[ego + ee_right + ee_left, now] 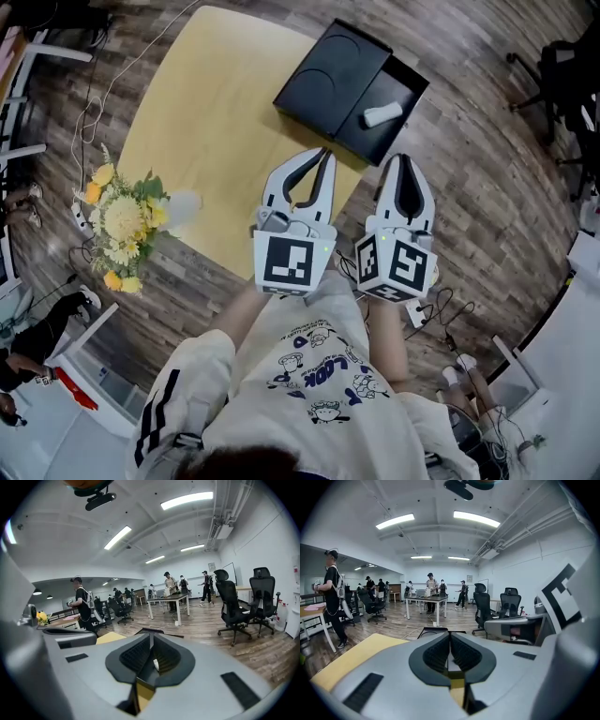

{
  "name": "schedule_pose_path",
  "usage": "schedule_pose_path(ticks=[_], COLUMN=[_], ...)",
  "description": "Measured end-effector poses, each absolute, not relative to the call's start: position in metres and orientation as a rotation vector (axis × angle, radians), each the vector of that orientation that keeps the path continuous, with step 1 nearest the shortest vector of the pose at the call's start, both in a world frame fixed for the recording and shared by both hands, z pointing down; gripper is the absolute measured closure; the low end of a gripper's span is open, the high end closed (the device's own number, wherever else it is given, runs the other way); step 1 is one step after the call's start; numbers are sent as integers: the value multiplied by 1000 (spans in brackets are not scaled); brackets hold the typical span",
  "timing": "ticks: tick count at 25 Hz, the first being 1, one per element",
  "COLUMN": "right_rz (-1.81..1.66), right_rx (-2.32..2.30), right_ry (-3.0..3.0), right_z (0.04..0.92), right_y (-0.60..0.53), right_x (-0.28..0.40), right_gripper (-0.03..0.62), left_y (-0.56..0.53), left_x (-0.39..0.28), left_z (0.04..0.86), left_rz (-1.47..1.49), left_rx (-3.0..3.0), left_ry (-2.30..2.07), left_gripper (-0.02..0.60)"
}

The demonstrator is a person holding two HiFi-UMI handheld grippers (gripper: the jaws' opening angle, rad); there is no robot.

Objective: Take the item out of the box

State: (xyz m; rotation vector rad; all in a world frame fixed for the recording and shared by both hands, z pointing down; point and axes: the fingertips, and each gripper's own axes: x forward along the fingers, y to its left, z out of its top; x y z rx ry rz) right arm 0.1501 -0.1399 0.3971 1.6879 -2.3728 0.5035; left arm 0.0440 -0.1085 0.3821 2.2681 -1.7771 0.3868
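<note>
An open black box (pixel 398 89) sits at the far right corner of the yellow table (pixel 216 122), its lid (pixel 330 67) lying beside it on the left. A white, roll-shaped item (pixel 382 115) lies inside the box. My left gripper (pixel 323 151) hovers just short of the box's near edge, shut and empty. Level with it, my right gripper (pixel 403 157) is also shut with nothing held, just below the item. In the left gripper view the shut jaws (pixel 450 635) point at the box (pixel 433 631). In the right gripper view the shut jaws (pixel 151 637) aim at the box (pixel 157 631).
A bunch of yellow and white flowers (pixel 122 225) stands at the table's left edge. Cables (pixel 441 309) run over the wooden floor by my feet. Office chairs (pixel 234 606), a work table (pixel 426 601) and several people stand farther off in the room.
</note>
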Motion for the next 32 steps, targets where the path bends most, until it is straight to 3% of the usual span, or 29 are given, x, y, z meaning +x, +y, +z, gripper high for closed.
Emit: schedule_pose_path(ticks=[18,22,32], right_rz=[362,294,88], right_rx=[1367,1216,802], right_ry=[-2234,-2215,-2118], right_z=[453,466,486], right_y=[-177,-183,-212], right_x=[137,126,108], right_gripper=[549,487,431], left_y=[-129,-130,-138], left_x=[32,29,27], left_z=[420,426,437], left_rz=[381,371,359], left_rx=[2212,2205,2169], left_ry=[-1716,-1707,-1677], left_gripper=[560,560,560])
